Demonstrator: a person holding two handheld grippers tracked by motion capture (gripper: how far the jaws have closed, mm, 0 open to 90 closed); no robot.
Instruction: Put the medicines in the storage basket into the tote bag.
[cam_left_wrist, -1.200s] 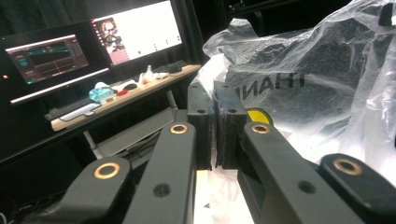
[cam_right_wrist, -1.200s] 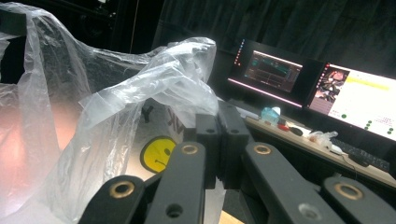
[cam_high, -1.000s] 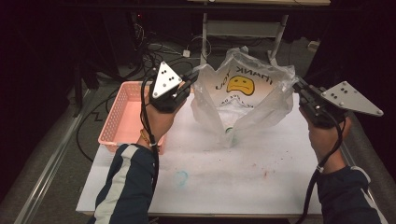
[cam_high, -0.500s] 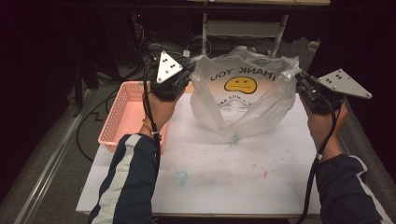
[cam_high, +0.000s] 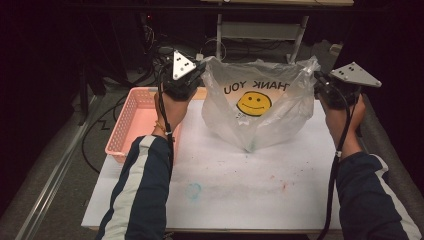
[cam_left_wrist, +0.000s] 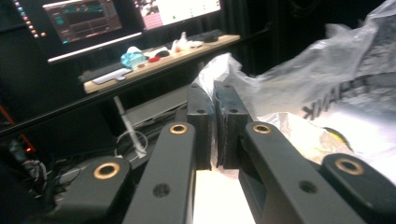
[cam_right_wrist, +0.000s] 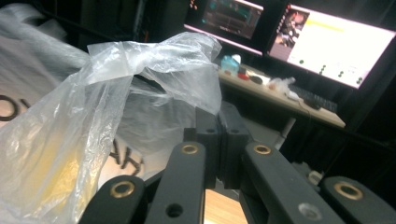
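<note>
- The thin, clear plastic carrier bag printed with a yellow smiley face and "THANK YOU" lettering (cam_high: 257, 107) was held up over the far half of the white, paint-flecked desk (cam_high: 235, 185), its bottom corner touching or just above the surface.
- The left gripper (cam_high: 199, 75) was clenched on the bag's left upper edge; in the left gripper view the jaws stood pressed together with a fold of film (cam_left_wrist: 214, 70) pinched between them.
- The right gripper (cam_high: 320, 85) was likewise clamped on the right upper edge, a bunch of plastic (cam_right_wrist: 187, 60) rising from between its closed jaws in the right gripper view.
- Compared with a second before, both hands had been carried outward and towards the far side of the desk, and the bag, then slack and crumpled between them, had been drawn wider.
- The mouth was now stretched nearly taut from gripper to gripper, and the printed face lay flatter and was easier to read.
- The grip was unchanged on both sides throughout.
- From this it was judged that the bag was being spread open, perhaps to be loaded or flattened; which one could not be told.
- The pink plastic lattice basket (cam_high: 131, 125) at the desk's left edge was left untouched, just beside the left forearm (cam_high: 145, 190).
</note>
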